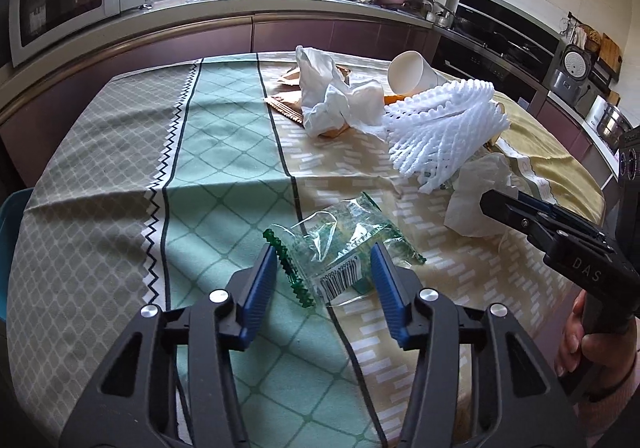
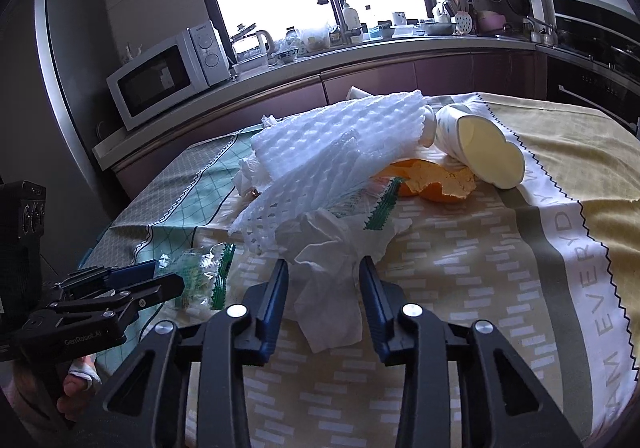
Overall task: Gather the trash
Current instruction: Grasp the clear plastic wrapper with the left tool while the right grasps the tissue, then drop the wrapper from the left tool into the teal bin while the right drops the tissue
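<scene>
While both hands angle down at the patterned desk [image 1: 224, 152], each tool lines up on its own scrap, likely so two pieces lift at once. Part-spread, the left tool [image 1: 323, 268] straddles the clear green-edged wrapper [image 1: 340, 244] lying flat, its pads apparently not yet pressing. Narrower, the right tool [image 2: 323, 280] brackets the crumpled white tissue [image 2: 324, 268]; whether it pinches yet is hard to tell. Beyond sit white foam netting [image 2: 320, 152], orange peel [image 2: 432, 176] and a tipped paper cup [image 2: 480, 148], heaped together near the desk's middle.
</scene>
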### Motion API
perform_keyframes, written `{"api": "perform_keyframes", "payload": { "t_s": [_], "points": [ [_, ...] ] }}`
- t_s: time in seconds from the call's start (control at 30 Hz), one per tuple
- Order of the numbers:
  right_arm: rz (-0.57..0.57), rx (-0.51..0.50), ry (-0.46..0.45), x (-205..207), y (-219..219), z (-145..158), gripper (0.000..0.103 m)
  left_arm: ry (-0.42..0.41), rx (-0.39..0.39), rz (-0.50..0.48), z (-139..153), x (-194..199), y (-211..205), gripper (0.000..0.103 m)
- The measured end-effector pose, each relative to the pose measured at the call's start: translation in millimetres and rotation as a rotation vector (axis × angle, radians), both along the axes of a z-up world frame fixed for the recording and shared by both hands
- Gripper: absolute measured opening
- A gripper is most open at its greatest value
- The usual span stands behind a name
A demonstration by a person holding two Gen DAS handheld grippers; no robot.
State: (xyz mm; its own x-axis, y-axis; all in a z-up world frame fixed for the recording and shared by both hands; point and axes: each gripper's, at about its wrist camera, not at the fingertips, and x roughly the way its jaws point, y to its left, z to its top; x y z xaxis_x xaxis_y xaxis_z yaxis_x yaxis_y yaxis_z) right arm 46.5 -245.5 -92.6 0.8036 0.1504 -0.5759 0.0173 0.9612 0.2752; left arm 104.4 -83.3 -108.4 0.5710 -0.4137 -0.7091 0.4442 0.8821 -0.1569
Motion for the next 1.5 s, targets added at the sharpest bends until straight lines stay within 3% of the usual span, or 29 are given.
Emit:
{"api": "perform_keyframes", "payload": {
  "t_s": [0.1, 0.27, 0.7, 0.83, 1.07, 1.23, 1.5],
  "points": [
    [0.009, 0.023, -0.002, -3.5, -3.6, -0.4, 0.018, 0.018, -0.027, -0.009, 1.2, 1.1, 2.1, 0.042],
    [0.033, 0.031, -0.012, -12.4, -1.6, 3.1, 0.011, 0.041, -0.074, -0.015, 4.6, -1.4, 9.4, 0.025],
    [0.193, 0.097, -0.082, -9.5, 38.9, 40.0, 0.006, -0.040, -0.157, 0.027, 41.3, -17.5, 65.4, 0.022],
    [0.287, 0.109, -0.098, 8.4, 69.5, 52.2, 0.006, -0.082, -0.161, 0.099, 58.5, -20.0, 109.4, 0.022],
    [0.498, 0.122, -0.098, 52.2, 147.9, 71.1, 0.006, -0.154, -0.129, 0.314, 81.9, -17.7, 210.6, 0.022],
    [0.628, 0.141, -0.071, 91.0, 211.8, 76.1, 0.006, -0.170, -0.089, 0.464, 84.1, -5.8, 280.0, 0.022],
    [0.752, 0.124, 0.011, 145.1, 299.6, 71.1, 0.006, -0.113, -0.061, 0.592, 61.3, 31.3, 359.2, 0.023]
  ]
}}
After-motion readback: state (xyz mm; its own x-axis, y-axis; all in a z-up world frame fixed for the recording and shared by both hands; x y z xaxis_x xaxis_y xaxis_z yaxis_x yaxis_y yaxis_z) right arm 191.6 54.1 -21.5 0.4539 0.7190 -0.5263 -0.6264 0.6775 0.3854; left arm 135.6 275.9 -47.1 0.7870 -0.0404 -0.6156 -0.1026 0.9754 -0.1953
